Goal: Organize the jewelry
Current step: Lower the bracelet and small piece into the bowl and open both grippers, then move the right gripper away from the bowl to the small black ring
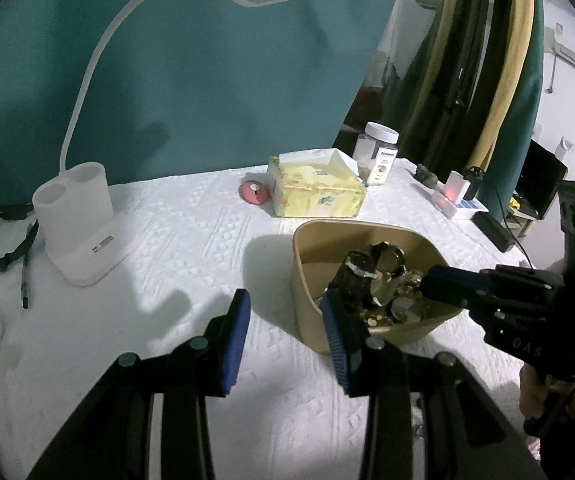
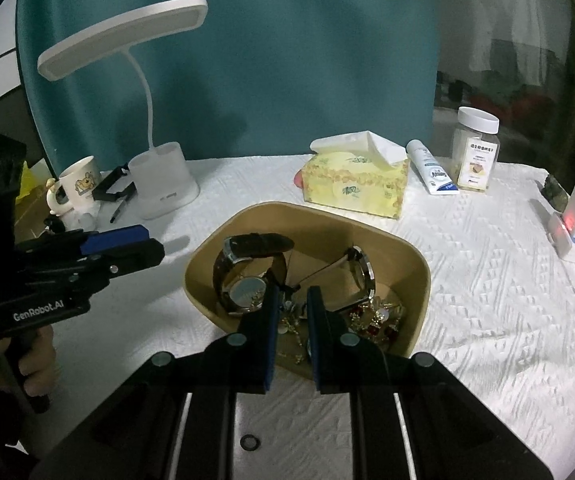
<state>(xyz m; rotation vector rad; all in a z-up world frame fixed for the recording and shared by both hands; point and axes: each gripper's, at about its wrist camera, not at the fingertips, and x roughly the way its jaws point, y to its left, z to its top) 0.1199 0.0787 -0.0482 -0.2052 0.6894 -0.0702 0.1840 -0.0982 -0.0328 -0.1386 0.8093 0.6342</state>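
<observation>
Right gripper [image 2: 291, 300]: hangs over the near rim of the bowl, pads nearly pressed together, a thin dark strand seemingly between the tips; cannot tell whether pinched.
Left gripper [image 1: 285, 312]: partly spread, nothing between the pads; right pad against the bowl's outer wall, left pad over bare cloth.
Jewelry [image 2: 371, 322]: piled in the tan bowl [image 2: 415, 276]; gold chains and red-stone pieces tangled at the bottom.
Watches: dark-strap watch [image 2: 243, 276] on the left, strap looped upright, long axis running left to right; silver watch [image 2: 361, 276] on the right, standing on edge, face turned toward the bowl's middle.
Surroundings: bowl on a white cloth [image 2: 487, 300]; tissue box [image 2: 355, 188] just behind; lamp [image 2: 159, 184] well to the left; jar [image 2: 475, 152] at the back right.
Risk, tangle: lifting one chain likely drags neighbours out, since links interlock.
Risk, bowl: light bowl may tip or slide if the pile snags, unless steadied from the left.
Risk, grip: fine chain may slip from narrow tips.
</observation>
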